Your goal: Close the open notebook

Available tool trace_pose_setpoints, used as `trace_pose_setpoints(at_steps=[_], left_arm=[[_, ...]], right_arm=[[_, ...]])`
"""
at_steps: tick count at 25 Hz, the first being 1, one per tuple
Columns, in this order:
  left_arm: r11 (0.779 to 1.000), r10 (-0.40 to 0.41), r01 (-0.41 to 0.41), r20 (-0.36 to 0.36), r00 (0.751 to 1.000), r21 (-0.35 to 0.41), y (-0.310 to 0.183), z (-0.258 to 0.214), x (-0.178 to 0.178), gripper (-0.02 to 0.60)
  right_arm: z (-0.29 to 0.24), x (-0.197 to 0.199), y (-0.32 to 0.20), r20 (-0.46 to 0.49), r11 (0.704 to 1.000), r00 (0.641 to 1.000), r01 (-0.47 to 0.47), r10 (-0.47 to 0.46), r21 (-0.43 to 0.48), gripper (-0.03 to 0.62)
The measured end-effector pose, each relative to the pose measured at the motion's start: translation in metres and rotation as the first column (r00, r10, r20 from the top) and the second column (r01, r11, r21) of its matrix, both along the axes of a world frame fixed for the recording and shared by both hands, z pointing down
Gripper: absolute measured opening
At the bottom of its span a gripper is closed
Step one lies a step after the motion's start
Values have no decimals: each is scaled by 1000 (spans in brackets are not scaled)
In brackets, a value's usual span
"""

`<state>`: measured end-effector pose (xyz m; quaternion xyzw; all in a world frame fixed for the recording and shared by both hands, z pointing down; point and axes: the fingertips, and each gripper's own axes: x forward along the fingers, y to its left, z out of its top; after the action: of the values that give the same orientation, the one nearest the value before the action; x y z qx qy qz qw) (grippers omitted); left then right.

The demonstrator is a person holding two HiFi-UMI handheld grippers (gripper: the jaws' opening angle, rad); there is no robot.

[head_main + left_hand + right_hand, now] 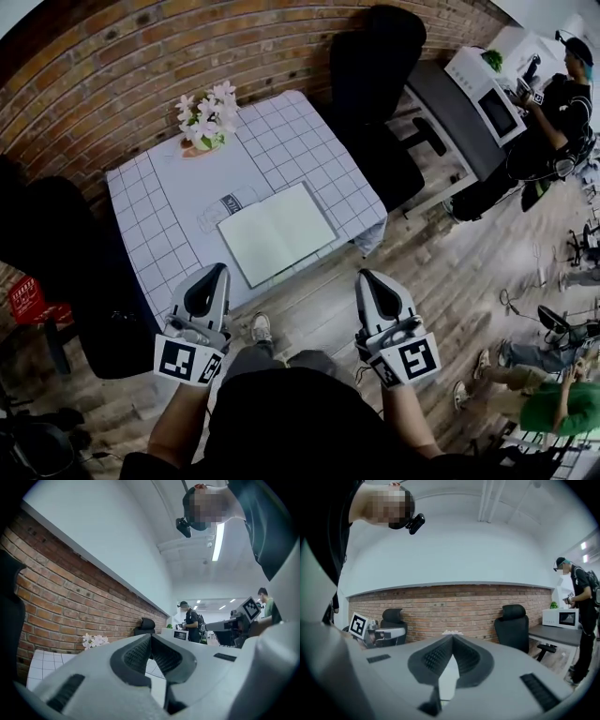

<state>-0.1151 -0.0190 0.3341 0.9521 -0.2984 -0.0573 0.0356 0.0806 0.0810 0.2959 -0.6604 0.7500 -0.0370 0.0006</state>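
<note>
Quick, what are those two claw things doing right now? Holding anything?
Left gripper: closed, holding nothing.
Right gripper: closed, holding nothing.

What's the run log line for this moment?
notebook: open on table | left tool: shut, empty | right tool: shut, empty | contact: none yet

Right gripper (452, 641) held level, jaws pressed together at the tips, nothing between them. Beyond them, a brick wall (454, 604) runs across the far side. There's a black chair (513, 623) right and another chair (393, 619) left, with the left gripper (377, 634) just in front of it. Far right, a person (581, 616) stands beside a microwave (562, 617).
</note>
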Motion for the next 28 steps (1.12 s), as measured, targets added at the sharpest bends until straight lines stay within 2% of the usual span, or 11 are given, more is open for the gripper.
trace_pose_setpoints(at_steps=[7, 10, 17, 21, 25, 28], left_arm=[[1000, 6, -6, -30, 1000, -19, -31, 0, 19, 28], [1000, -6, 6, -21, 1000, -13, -36, -1, 26, 28], [986, -164, 164, 17, 986, -15, -47, -4, 16, 28], [978, -206, 206, 27, 978, -10, -52, -5, 26, 28], [966, -255, 257, 50, 966, -42, -54, 9, 27, 28], [956, -278, 284, 85, 957, -70, -56, 25, 26, 28]], right_arm=[[2, 26, -22, -9, 998, 999, -48, 47, -40, 14], [4, 36, -37, 6, 999, 999, -32, 32, -38, 14], [15, 57, -72, 26, 995, 996, 81, -80, -49, 14], [15, 73, -90, 30, 992, 993, 116, -115, -44, 14], [25, 77, -101, 74, 987, 986, 154, -150, -53, 14], [43, 83, -106, 69, 980, 984, 170, -163, -104, 14]])
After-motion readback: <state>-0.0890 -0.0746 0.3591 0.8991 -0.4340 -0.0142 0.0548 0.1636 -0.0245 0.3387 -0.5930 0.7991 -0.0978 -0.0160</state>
